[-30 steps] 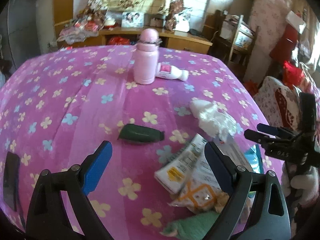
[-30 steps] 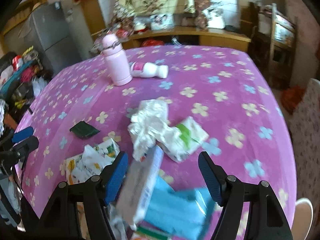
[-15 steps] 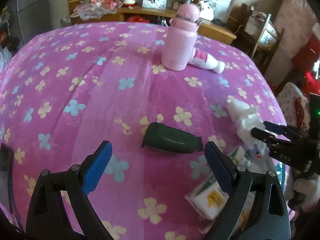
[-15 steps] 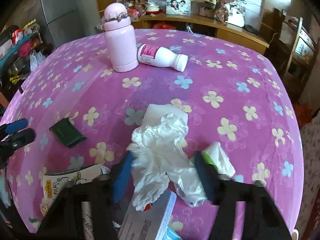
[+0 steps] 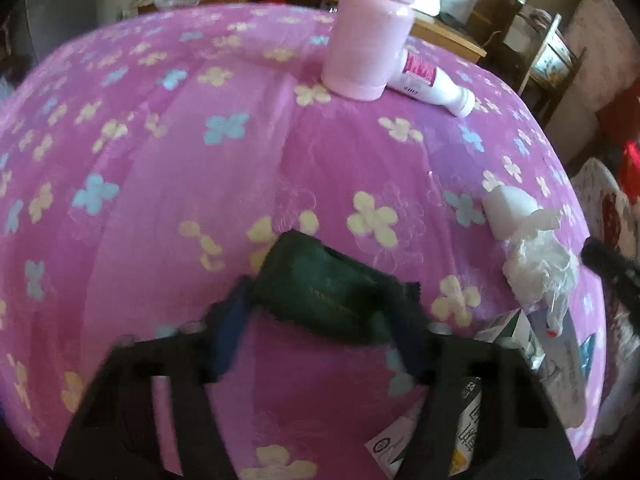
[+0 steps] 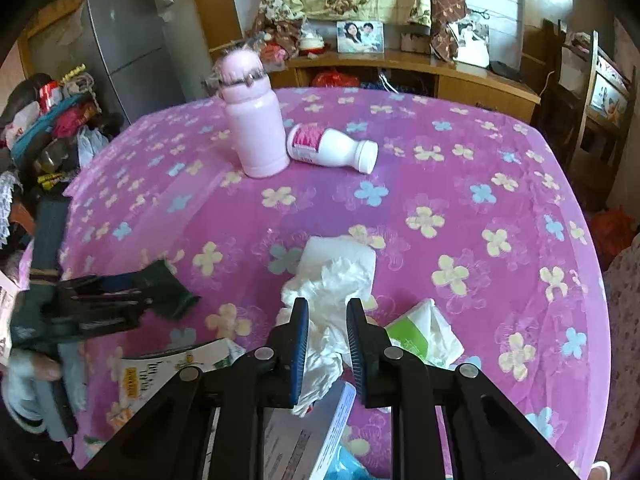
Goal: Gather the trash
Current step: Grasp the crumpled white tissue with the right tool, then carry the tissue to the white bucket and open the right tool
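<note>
A dark green packet (image 5: 328,288) lies on the flowered purple tablecloth (image 5: 160,200). My left gripper (image 5: 320,320) is over it with its jaws closing; the blurred pads meet the packet's two ends. The right wrist view shows the same packet (image 6: 172,288) at the left gripper's (image 6: 136,296) tips. My right gripper (image 6: 328,320) is shut on crumpled white plastic (image 6: 324,352), which bunches up between its blue pads. The plastic (image 5: 536,268) also shows at the right in the left wrist view.
A pink flask (image 6: 256,132) stands at the back beside a lying white bottle (image 6: 332,152). A folded white tissue (image 6: 340,256), a green-and-white tissue pack (image 6: 424,336), a printed carton (image 6: 168,368) and a flat box (image 6: 304,440) crowd the near edge.
My left gripper came down onto the green packet and its jaws narrowed around it. The right gripper moved forward over the white plastic and shut on it.
</note>
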### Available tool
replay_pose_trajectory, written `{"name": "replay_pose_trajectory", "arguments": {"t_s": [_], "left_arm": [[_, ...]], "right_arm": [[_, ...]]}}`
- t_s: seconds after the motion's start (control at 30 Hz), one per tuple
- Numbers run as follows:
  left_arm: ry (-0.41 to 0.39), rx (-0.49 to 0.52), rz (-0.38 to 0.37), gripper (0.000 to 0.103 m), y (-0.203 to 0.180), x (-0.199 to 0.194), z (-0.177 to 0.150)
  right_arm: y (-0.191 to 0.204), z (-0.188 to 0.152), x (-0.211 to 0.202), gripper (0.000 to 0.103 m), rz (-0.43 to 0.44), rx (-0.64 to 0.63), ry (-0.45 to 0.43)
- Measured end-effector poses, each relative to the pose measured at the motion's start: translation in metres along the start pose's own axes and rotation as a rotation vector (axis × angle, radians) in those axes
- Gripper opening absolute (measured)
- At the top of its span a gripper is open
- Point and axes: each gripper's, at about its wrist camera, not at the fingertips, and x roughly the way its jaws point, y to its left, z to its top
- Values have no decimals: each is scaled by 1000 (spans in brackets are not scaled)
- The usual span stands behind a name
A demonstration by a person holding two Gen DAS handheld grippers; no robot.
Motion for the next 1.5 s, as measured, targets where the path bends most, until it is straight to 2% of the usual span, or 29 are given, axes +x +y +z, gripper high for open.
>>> {"name": "replay_pose_trajectory", "arguments": {"t_s": [0.03, 0.13, 0.23, 0.27, 0.3, 0.33, 0.37, 0.47, 0.53, 0.57, 0.6, 0.63, 0.67, 0.83, 1.07, 1.2, 1.5], "left_arm": [[17, -5, -20, 25, 1, 2, 0], [13, -10, -36, 10, 3, -3, 1], [-8, -24, -49, 7, 8, -16, 0], [-15, -26, -51, 7, 9, -21, 0], [-23, -26, -50, 7, 10, -25, 0], [-32, -25, -50, 7, 11, -31, 0], [-37, -24, -53, 7, 12, -35, 0], [-50, -19, -63, 7, 14, -45, -2], [-53, -17, -77, 7, 13, -50, -3], [-55, -13, -84, 7, 12, -52, -3], [-60, -10, -88, 7, 11, -55, -4], [-68, -6, -92, 7, 10, -60, -4], [-74, -2, -96, 7, 9, -64, -4], [-108, 20, -112, 7, -1, -85, -5], [-158, 84, -153, 7, -38, -117, -7], [-158, 142, -198, 7, -76, -129, -14], [-111, 307, -322, 7, -189, -142, -49]], "right_arm": [[0, 0, -4, 18, 5, 3, -8], [0, 0, -11, 18, 10, 9, -18], [1, -1, -12, 18, 9, 8, -17], [1, -1, -10, 22, 2, 5, -9], [1, -1, -6, 30, -10, 3, 7], [0, -1, -2, 54, -25, 4, 19], [1, 0, 3, 67, -44, 3, 27], [4, -1, 16, 67, -80, -33, 35], [8, -2, 32, 67, -100, -64, 73], [11, -2, 43, 64, -110, -73, 104], [10, -3, 50, 55, -117, -75, 118], [9, -4, 55, 29, -116, -74, 127], [8, -5, 58, 17, -93, -67, 136], [6, -5, 28, 14, -34, -25, 64], [-4, -9, -54, 14, 35, 29, -81], [-19, -26, -95, 14, 23, 51, -123], [-79, -97, -166, 14, -110, 112, -120]]}}
